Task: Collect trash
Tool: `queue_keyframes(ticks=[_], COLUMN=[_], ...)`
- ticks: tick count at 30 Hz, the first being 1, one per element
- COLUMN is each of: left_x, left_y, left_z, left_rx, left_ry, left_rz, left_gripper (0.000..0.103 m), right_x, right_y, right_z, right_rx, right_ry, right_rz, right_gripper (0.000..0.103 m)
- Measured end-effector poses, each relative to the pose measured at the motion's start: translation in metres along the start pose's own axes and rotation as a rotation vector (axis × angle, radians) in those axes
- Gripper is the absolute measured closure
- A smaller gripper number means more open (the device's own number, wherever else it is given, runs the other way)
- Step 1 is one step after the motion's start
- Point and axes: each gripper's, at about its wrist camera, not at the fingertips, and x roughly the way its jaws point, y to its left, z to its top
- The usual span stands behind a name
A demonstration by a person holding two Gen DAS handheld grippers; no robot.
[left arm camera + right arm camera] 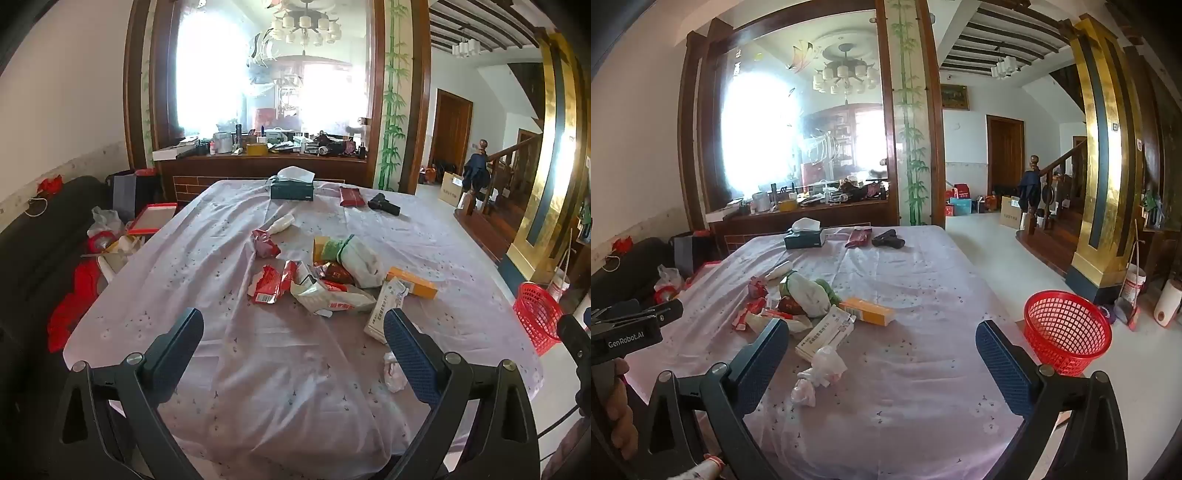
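While both grippers hang above the near edge of the table (923, 258), the left gripper (293, 347) and right gripper (882, 354) stand with jaws spread wide, holding nothing. Trash lies mid-frame: red wrappers (271, 282), an orange box (866, 311), a white carton (827, 332) and crumpled tissue (820, 373). A red mesh basket (1067, 328) stands at right, off the table edge. Judged best: take the nearest tissue first, closing low across its bulk. Carton print is illegible; the heap hides its lower layers.

Tissue box (291, 187), dark red pouch (349, 196), black toy gun (384, 204) at table's far end (lilac floral cloth (280, 369))
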Motion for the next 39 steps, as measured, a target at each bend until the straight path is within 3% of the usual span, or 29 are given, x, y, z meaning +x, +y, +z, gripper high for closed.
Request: queue_keyframes(ticks=[39], left_x=[0.0060], left_y=[-0.0057], left_z=[-0.0012], left_rx=[0.002], left_ry=[-0.001], left_rz=[0.003], left_gripper=[0.006], right_x=[-0.0068], right_y=[-0.0011], right_z=[0.0005], right_rx=[0.022], right_ry=[-0.010], right_rz=[0.019], right_gripper=[0.001])
